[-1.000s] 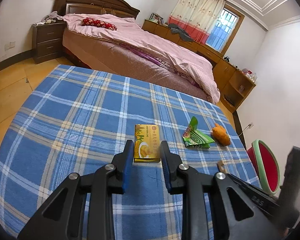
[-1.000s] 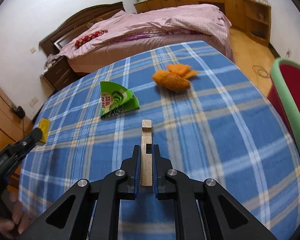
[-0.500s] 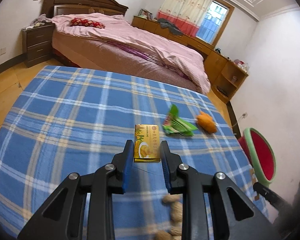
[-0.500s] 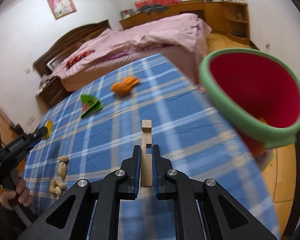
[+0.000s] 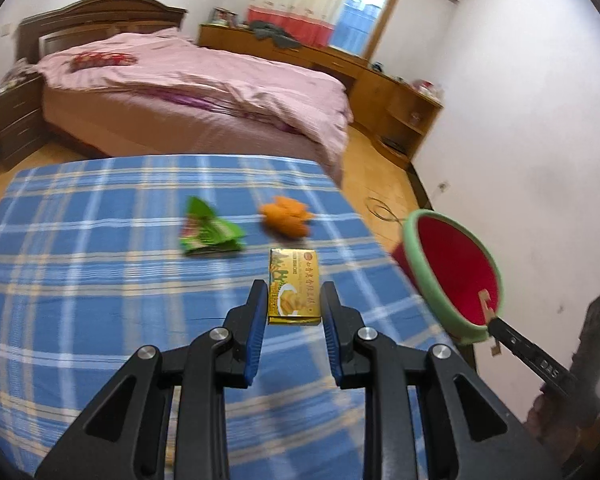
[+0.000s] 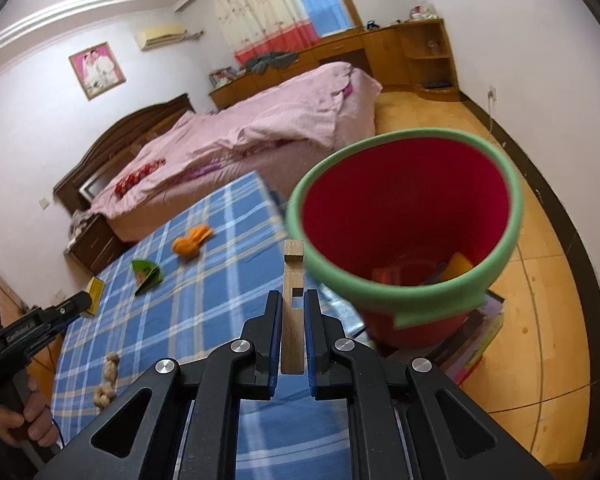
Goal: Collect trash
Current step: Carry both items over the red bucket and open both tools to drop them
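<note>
Both hand-held grippers are loaded. The left hand-held gripper pinches a yellow packet between its blue pads, held above the surface covered in blue plaid. The right hand-held gripper is pressed onto a thin wooden piece, whose tip stands just short of the green rim of the red bin, ahead and to its right; whether it is over the opening cannot be told. The bin already contains several items at its bottom, so collection appears partly done. Outstanding, in my judgement: release of the wooden piece and the packet into the bin, then retrieval of what remains on the surface. Ahead and left of the left hand-held gripper lie a green wrapper and orange peel, near each other but apart. Far left of the right hand-held gripper lie peanut shells near the surface's edge. None of these is yet touched.
</note>
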Demonstrator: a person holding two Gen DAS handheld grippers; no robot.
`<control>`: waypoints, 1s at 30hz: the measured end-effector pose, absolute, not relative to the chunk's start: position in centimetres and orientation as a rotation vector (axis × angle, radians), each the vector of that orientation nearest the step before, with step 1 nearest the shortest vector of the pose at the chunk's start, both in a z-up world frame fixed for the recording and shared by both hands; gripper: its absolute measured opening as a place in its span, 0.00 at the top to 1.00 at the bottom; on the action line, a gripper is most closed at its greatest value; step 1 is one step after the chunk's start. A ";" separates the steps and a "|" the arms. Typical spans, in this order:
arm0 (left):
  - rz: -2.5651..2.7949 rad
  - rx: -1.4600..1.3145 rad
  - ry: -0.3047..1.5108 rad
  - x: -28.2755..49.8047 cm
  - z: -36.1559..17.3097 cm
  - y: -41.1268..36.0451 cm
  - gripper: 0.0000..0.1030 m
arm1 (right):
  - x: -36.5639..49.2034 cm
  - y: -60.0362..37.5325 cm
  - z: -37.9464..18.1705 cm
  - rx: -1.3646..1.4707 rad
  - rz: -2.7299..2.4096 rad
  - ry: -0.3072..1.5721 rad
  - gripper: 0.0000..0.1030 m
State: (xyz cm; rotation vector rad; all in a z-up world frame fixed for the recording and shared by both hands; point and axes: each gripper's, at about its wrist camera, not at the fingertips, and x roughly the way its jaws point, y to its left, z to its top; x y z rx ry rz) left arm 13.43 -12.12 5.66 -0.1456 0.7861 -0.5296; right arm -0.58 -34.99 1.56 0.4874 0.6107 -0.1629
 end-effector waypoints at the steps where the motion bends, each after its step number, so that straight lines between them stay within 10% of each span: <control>1: -0.541 -0.137 0.790 13.4 5.8 -12.8 0.74 | -0.7 -35.6 1.6 0.494 -0.168 0.604 0.90; 27: -0.853 0.101 0.881 15.2 3.3 -35.4 0.74 | 1.8 -46.7 -0.3 0.563 -0.223 0.592 0.87; 30: -0.827 0.114 0.893 15.6 2.8 -36.0 0.60 | 2.2 -47.3 -0.7 0.596 -0.207 0.597 0.87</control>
